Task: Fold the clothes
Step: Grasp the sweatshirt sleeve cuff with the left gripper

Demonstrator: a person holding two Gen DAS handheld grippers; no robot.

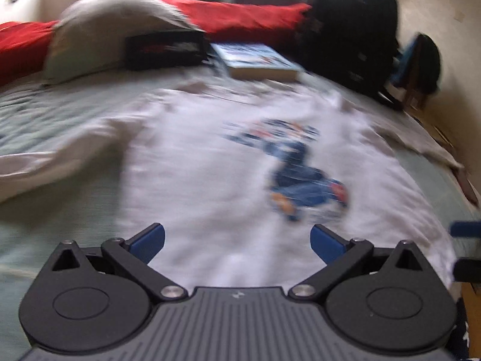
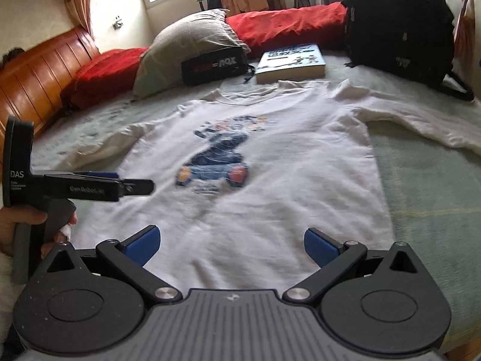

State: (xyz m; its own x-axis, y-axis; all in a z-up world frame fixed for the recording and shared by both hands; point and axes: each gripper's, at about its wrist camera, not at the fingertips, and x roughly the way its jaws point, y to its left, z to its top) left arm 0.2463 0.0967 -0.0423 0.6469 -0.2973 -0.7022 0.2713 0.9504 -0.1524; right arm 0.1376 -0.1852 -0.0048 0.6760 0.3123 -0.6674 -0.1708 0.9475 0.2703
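Across the middle of the bed (image 2: 436,186) lies our shirt (image 2: 270,180), white and long-sleeved, spread flat with its printed front up, collar at the far end and hem nearest us. One sleeve (image 2: 421,120) runs out to the right, the other (image 1: 54,162) to the left, so nothing has been folded yet; we judge the shirt was laid out this way so that each side can be turned over the body in turn.

Our right tongs (image 2: 231,243) hover over the hem with their blue pads wide apart and nothing between them. Our left tongs (image 1: 237,240) are also spread wide and empty in their own view, which is blurred; in the right view they show from the side at the shirt's left edge, low over the cloth, with the hand (image 2: 18,225) on the grip. We read this as the approach to a first grasp, one tool on each side of the hem, wide so that each can take a fold of cloth.

Farther off, beyond the collar, rest a book (image 2: 291,60) and a black box (image 2: 213,66), both near the shirt but not touching it. A grey pillow (image 2: 186,45) leans behind the box, red bedding (image 2: 285,24) lines the far edge, and a black backpack (image 2: 396,24) stands at the far right. We judge these leave room enough for folding, though the right sleeve reaches close to the backpack's straps.
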